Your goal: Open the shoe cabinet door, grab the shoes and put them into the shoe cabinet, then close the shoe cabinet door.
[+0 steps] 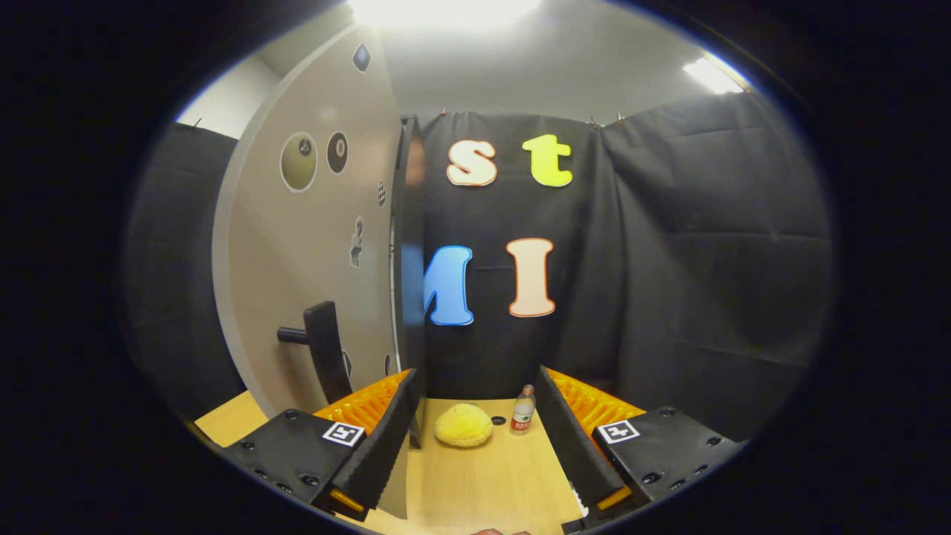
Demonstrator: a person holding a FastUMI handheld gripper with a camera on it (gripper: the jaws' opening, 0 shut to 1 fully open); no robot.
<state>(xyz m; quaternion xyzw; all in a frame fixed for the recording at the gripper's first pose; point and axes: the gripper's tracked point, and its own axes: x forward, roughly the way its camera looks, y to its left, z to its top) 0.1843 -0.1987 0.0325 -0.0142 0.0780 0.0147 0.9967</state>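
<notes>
Fisheye camera riding on the gripper (475, 446), looking forward along its two parted fingers, low over the desk (490, 483), close to the cabinet door (312, 245) at 10 o'clock, booth wall facing at 12 o'clock, ceiling lights above.

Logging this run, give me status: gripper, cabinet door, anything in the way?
Gripper open, holding nothing. Cabinet door swung open, handle left of fingers. Yellow slipper and bottle ahead on table. Nothing blocking.

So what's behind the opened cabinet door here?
Behind the cabinet door only black booth cloth shows past its edge; the door covers the rest. The gripper jaws stand open, with a yellow slipper beyond them.
</notes>
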